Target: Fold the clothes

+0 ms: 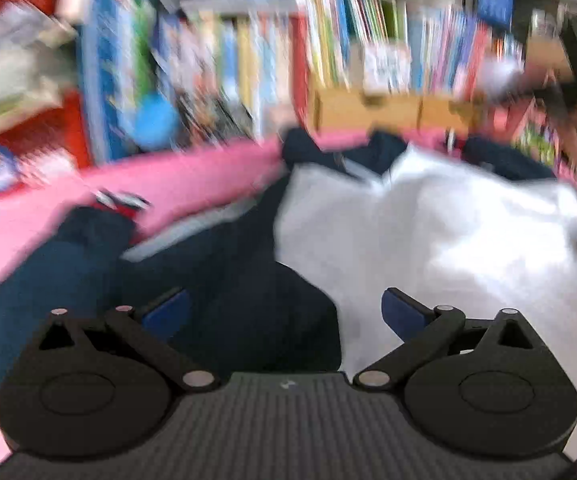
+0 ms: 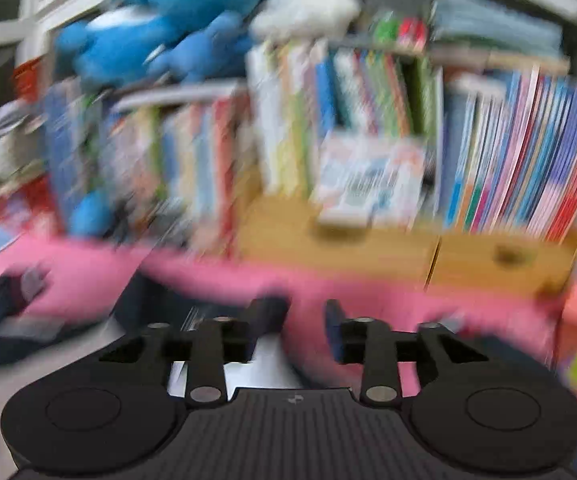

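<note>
Both views are motion-blurred. A garment in navy (image 1: pixel 224 280) and white (image 1: pixel 448 240) lies spread on a pink surface (image 1: pixel 192 176). My left gripper (image 1: pixel 284 312) is wide open and empty just above the garment, where navy meets white. My right gripper (image 2: pixel 306 320) is open with a narrow gap, nothing between its fingers, over the pink surface (image 2: pixel 328 284) near the garment's far edge; navy and white cloth (image 2: pixel 4 320) shows at lower left.
A bookshelf packed with colourful books (image 2: pixel 368 120) stands just behind the pink surface, with wooden drawer boxes (image 2: pixel 368 248) at its foot. Blue and white plush toys (image 2: pixel 160 28) sit on top. Red boxes (image 1: pixel 60 128) stand at the far left.
</note>
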`<state>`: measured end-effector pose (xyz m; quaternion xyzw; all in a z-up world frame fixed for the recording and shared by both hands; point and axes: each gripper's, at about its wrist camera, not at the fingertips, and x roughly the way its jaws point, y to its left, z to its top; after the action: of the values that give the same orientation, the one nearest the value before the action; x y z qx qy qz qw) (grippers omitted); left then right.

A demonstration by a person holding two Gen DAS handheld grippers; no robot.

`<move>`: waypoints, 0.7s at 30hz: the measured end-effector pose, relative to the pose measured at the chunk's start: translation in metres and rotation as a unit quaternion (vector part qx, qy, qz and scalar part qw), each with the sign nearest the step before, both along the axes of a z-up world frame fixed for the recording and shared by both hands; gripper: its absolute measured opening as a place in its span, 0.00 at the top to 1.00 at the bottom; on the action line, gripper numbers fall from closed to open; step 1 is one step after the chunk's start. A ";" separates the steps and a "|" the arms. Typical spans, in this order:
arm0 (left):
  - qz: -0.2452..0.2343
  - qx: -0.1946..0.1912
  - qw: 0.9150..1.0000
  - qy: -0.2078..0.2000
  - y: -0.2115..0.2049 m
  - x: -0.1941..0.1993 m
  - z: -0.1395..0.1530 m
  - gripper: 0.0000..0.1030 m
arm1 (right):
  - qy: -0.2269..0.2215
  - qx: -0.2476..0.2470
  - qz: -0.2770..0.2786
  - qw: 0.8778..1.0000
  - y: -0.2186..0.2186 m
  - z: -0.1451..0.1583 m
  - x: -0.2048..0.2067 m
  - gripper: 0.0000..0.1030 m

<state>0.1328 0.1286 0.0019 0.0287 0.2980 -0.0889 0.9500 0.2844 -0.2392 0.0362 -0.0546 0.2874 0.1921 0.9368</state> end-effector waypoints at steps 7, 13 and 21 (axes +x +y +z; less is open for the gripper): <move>0.239 0.064 0.969 0.013 0.068 -0.011 -0.002 0.00 | 0.044 -0.077 0.098 0.991 -0.030 -0.030 -0.120 0.44; 0.283 0.043 0.956 0.063 0.083 0.020 -0.026 0.00 | 0.037 -0.058 0.095 0.993 -0.048 -0.034 -0.172 0.42; 0.318 0.016 0.948 -0.003 0.133 0.086 0.038 1.00 | 0.029 -0.027 0.072 0.997 -0.053 -0.034 -0.187 0.39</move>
<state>0.2190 0.2617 0.0403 -0.0522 0.2899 0.2229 0.9293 0.0975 -0.2919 0.0020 -0.0947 0.3150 0.2523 0.9100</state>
